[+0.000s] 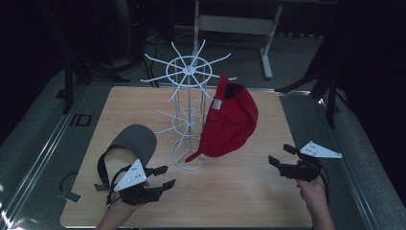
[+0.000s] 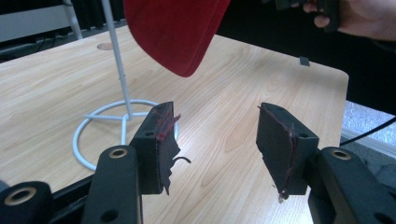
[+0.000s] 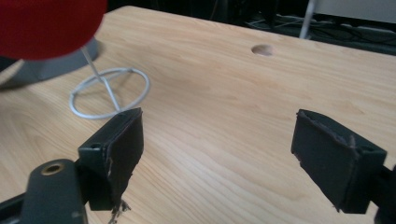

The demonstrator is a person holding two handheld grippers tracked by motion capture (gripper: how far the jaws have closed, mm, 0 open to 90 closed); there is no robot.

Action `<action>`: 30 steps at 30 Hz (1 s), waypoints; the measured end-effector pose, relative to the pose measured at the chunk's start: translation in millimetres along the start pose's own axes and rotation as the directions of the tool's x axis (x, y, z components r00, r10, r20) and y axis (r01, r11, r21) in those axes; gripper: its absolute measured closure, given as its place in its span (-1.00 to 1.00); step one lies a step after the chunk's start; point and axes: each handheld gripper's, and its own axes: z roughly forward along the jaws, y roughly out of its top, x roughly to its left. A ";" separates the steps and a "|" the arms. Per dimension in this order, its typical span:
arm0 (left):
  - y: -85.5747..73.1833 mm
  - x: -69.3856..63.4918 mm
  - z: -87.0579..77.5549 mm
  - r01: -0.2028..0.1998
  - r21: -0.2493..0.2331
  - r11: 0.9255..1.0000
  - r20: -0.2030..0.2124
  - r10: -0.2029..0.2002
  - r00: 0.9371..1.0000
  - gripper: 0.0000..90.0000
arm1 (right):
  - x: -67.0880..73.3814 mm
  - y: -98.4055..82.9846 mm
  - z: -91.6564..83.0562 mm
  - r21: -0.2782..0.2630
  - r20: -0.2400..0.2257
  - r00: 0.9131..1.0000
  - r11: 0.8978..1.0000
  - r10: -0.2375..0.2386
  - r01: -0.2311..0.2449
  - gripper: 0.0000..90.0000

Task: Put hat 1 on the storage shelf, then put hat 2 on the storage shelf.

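Dark room, grey floor, one pale wooden bench (image 1: 239, 191) at centre. Item: white wire rack (image 1: 189, 110), standing upright mid-bench, ring base flat on the wood. Item: red cap (image 1: 230, 120), hanging on the rack's 3 o'clock side, brim pointing down toward the base. Item: grey visor (image 1: 131, 143), lying on the bench at the rack's 8 o'clock, just beside the left tongs (image 1: 163, 176), which stand apart and empty. Right tongs (image 1: 279, 160), at the rack's 4 o'clock, also apart, nothing between them. Handling note, as judgement: approach the visor by its rigid brim, pinch squarely, keep the strap clear of the rack's prongs.
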 end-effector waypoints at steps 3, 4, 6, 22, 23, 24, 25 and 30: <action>-4.0 2.1 -3.1 0.008 0.004 1.000 -0.013 -0.007 1.000 0.05 | -0.3 -7.0 -0.8 0.012 0.020 1.000 1.000 -0.015 0.015 -0.59; -5.2 2.5 -3.6 0.012 0.004 1.000 -0.016 -0.011 1.000 0.05 | -1.1 -10.0 -1.0 0.016 0.009 1.000 1.000 -0.012 0.012 -0.59; -9.0 4.0 -6.1 0.017 0.005 1.000 -0.024 -0.017 1.000 0.05 | -2.6 -14.8 -1.3 0.020 0.001 1.000 1.000 -0.018 0.018 -0.61; -38.8 20.7 -47.8 0.053 0.017 0.998 -0.184 -0.049 0.982 0.04 | -8.2 -56.8 0.7 0.028 -0.007 1.000 0.999 -0.017 0.017 -0.64; -38.8 20.7 -47.8 0.053 0.017 0.998 -0.184 -0.049 0.982 0.04 | -8.2 -56.8 0.7 0.028 -0.007 1.000 0.999 -0.017 0.017 -0.64; -40.9 22.5 -51.7 0.058 0.020 0.998 -0.202 -0.053 0.978 0.04 | -8.5 -58.8 1.3 0.030 -0.008 1.000 0.999 -0.017 0.017 -0.64; -45.3 26.0 -59.4 0.064 0.030 0.997 -0.248 -0.055 0.967 -0.04 | -9.4 -62.6 2.3 0.028 -0.008 1.000 1.000 -0.010 0.010 -0.64; -55.1 33.0 -74.8 0.103 0.043 0.994 -0.348 -0.082 0.934 -0.30 | -10.6 -68.8 2.8 0.015 -0.017 1.000 1.000 0.017 -0.016 -0.64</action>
